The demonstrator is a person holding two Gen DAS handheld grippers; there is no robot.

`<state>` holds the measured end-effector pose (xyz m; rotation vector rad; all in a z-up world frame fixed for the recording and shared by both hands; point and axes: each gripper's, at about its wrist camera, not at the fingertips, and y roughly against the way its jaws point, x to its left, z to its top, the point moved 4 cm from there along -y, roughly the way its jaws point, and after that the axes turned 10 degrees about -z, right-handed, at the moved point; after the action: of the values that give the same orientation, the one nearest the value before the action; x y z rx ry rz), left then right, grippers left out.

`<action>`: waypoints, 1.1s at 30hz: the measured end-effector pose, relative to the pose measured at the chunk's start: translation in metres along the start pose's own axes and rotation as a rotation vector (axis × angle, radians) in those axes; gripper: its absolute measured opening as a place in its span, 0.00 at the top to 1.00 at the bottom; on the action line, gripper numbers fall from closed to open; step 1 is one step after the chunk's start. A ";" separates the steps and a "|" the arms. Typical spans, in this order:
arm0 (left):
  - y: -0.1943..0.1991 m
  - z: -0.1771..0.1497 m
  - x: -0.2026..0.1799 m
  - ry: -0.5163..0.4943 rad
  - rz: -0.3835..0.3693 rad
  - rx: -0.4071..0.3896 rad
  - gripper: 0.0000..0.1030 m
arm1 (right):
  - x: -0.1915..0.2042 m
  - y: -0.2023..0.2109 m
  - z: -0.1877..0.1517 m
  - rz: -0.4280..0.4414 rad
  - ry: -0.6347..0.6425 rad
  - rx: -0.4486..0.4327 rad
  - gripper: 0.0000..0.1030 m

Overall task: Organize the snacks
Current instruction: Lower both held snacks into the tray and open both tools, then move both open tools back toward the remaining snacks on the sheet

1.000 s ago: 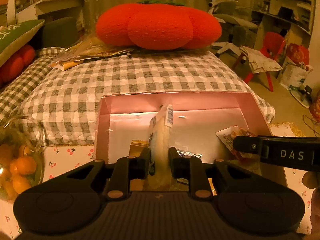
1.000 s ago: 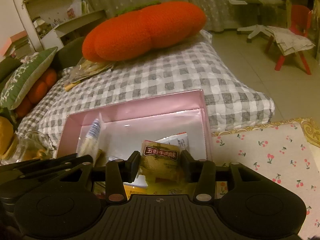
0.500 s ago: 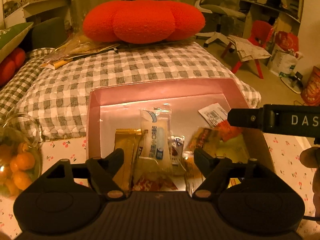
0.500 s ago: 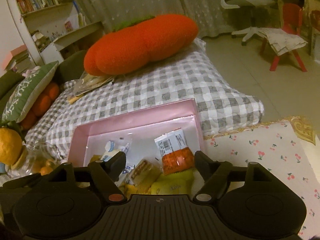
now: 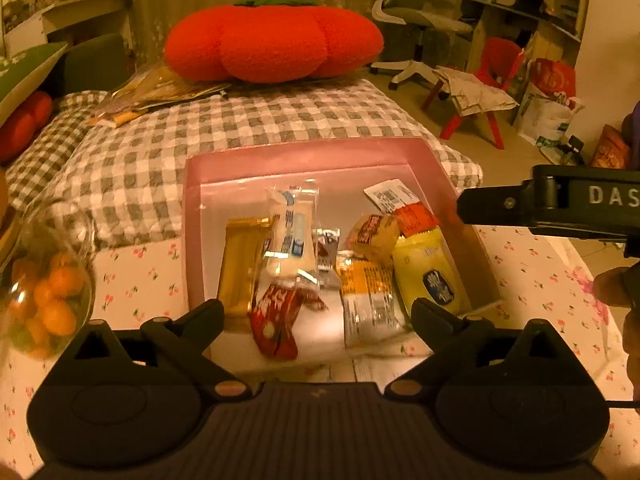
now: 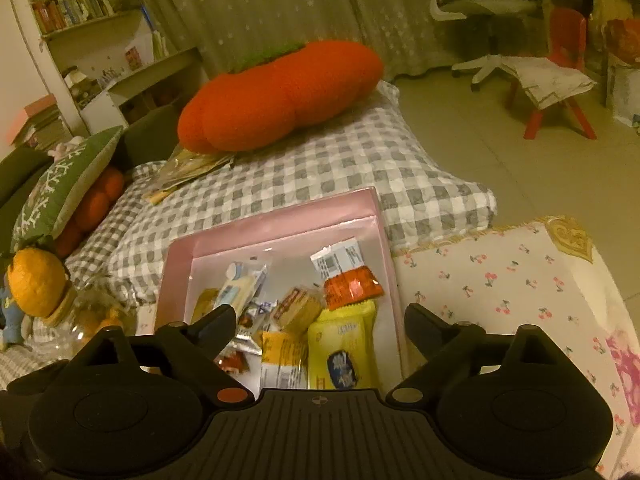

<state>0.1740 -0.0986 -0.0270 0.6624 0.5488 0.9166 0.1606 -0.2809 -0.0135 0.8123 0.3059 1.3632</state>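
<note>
A pink box (image 5: 312,152) stands on the cherry-print cloth and holds several snack packs: a white-and-blue pack (image 5: 290,236), a gold bar (image 5: 240,264), a red pack (image 5: 276,316), a yellow pack (image 5: 428,272) and an orange-and-white pack (image 5: 400,204). My left gripper (image 5: 316,312) is open and empty above the box's near edge. My right gripper (image 6: 320,320) is open and empty over the box (image 6: 280,220); its body shows at the right of the left wrist view (image 5: 560,204). The yellow pack (image 6: 344,352) lies just ahead of it.
A glass jar of small oranges (image 5: 48,280) stands left of the box. A checked cushion (image 5: 240,128) with a big red pumpkin pillow (image 5: 272,44) lies behind it. The cherry-print cloth (image 6: 500,280) extends to the right. A red chair (image 6: 560,92) stands on the floor beyond.
Both grippers opened and let their packs fall into the box: the left dropped the white-and-blue pack, the right the brown beef-flavour pack. Both then drew back and up.
</note>
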 end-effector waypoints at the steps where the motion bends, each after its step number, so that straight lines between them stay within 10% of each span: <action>1: 0.003 -0.003 0.000 0.001 -0.004 0.000 0.02 | 0.000 0.004 -0.002 0.003 0.003 -0.001 0.08; 25: 0.060 -0.087 0.044 0.160 0.005 -0.060 0.00 | -0.018 0.043 -0.077 -0.104 0.118 0.014 0.06; 33: 0.058 -0.102 0.033 0.029 -0.028 -0.059 0.01 | -0.010 0.029 -0.099 -0.105 0.237 0.020 0.06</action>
<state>0.0901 -0.0160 -0.0594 0.5876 0.5537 0.9138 0.0744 -0.2576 -0.0660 0.6415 0.5407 1.3604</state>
